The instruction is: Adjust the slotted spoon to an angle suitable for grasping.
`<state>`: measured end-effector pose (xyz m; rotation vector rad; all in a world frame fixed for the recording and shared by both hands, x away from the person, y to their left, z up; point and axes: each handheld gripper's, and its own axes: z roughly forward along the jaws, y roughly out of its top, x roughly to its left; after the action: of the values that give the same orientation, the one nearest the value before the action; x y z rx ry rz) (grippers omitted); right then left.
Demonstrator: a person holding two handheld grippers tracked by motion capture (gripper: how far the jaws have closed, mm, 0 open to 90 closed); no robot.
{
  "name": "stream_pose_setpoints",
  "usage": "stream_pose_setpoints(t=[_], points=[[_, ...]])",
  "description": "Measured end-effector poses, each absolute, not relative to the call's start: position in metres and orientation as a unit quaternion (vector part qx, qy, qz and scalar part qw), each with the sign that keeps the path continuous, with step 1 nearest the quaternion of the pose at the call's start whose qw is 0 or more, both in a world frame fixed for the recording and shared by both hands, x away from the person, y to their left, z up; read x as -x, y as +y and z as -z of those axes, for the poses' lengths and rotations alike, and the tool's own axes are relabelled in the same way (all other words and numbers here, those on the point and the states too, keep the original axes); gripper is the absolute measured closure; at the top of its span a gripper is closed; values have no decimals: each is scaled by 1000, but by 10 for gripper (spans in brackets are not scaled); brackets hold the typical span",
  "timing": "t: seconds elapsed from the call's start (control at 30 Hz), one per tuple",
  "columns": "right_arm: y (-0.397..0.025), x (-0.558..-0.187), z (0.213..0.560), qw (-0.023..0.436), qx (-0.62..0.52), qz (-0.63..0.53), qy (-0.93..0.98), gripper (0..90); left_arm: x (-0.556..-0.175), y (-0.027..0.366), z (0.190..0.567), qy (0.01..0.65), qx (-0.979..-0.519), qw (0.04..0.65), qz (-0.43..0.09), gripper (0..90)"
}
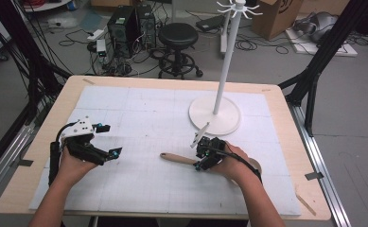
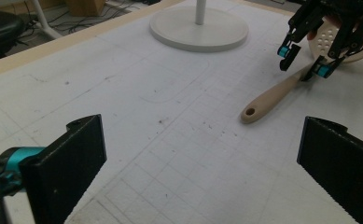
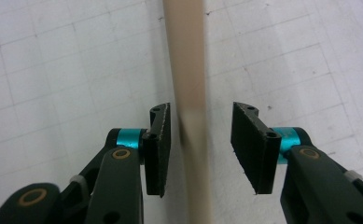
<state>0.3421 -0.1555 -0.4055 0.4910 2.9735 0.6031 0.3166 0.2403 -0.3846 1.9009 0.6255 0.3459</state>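
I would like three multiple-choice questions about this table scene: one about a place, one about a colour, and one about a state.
1. Where does the wooden spoon lie?
A. on the white mat
B. on the stand's round base
C. on the floor

2. What colour is the stand?
A. black
B. white
C. red

3. How is the right claw?
A. shut on the handle
B. open, one jaw on each side of the handle
C. open, far from the spoon

Answers:
1 A, the high view shows it flat on the mat.
2 B, pole and base are white.
3 B, the right gripper view shows gaps beside the handle.
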Motion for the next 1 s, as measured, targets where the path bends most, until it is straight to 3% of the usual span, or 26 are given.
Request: stream_pose_setpoints(t=[0.23, 0.4, 1.0], points=[[-149, -345, 412, 19, -164, -165, 973, 631, -316, 240, 384, 262, -795, 527, -145, 17], [-144, -344, 410, 17, -160, -147, 976, 749, -315, 240, 384, 261, -796, 527, -146, 17], [-154, -341, 399, 36, -187, -174, 966, 767, -314, 242, 382, 259, -796, 527, -148, 17]])
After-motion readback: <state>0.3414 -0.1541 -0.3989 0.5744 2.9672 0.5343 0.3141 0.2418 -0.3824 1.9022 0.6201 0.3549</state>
